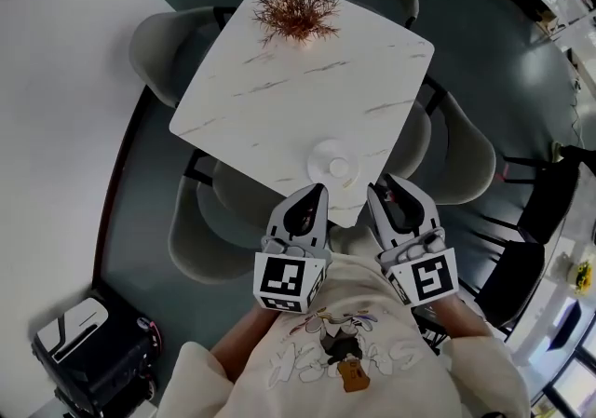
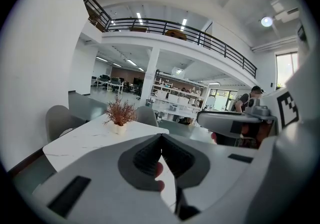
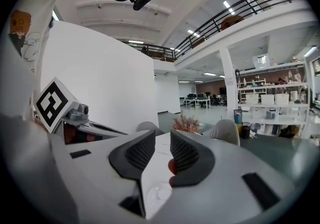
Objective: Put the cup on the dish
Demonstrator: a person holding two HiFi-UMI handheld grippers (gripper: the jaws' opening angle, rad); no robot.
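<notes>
Cup [image 1: 339, 167] seemingly seated on dish [image 1: 316, 165], at desk's [image 1: 279, 100] near edge. Just short of dish: left hand-held gripper [image 1: 318, 191], clenched empty; right hand-held gripper [image 1: 381, 188], slightly parted, holding nothing. Dish ahead, between both.

White marble table [image 1: 279, 100], reddish potted plant [image 1: 295, 11] at its far corner, grey chairs [image 1: 163, 48] around

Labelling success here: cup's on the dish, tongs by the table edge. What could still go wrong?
1. The dish and cup sit near the table's nearest corner. The left tongs and right tongs hang just beside that edge, so a nudge could shove them off.
2. White on white: the cup's seating is hard to confirm.
</notes>
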